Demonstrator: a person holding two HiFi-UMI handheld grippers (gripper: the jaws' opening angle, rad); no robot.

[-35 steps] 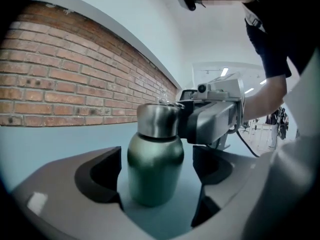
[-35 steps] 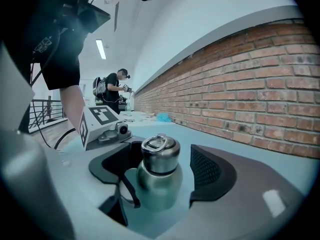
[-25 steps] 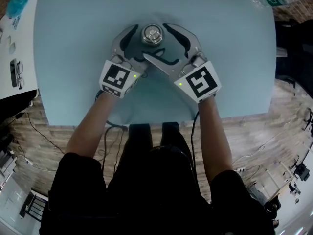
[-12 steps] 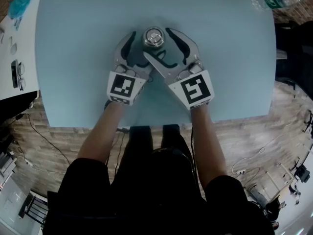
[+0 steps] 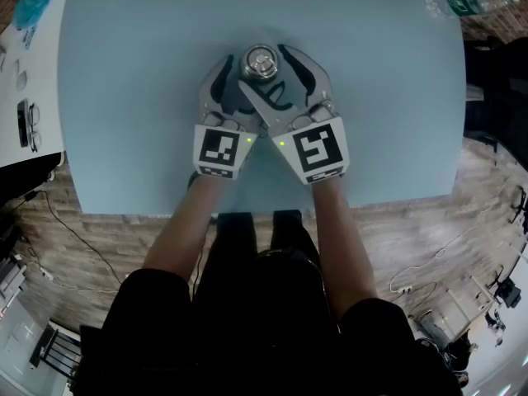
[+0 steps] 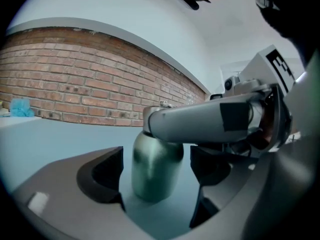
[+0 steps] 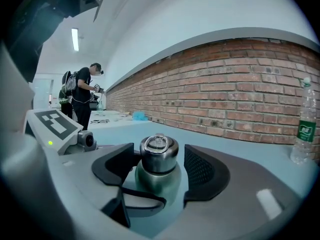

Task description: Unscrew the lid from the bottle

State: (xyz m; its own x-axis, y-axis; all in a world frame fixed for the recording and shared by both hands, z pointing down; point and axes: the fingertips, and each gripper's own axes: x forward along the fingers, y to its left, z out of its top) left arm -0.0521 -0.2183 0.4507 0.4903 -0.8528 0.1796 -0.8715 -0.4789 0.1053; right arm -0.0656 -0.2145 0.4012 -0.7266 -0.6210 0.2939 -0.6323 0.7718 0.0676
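Steel bottle (image 5: 258, 63) stands well inside table (image 5: 124, 97) edges; left gripper (image 6: 157, 169), jaws wide though just closing, flanks it; right gripper (image 7: 160, 166) gapes around lid (image 7: 158, 151).

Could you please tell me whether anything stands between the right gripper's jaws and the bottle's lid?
Nothing visible does. The round shiny steel lid of the greenish metal bottle sits directly between the right gripper's open jaws, with only small gaps on either side.
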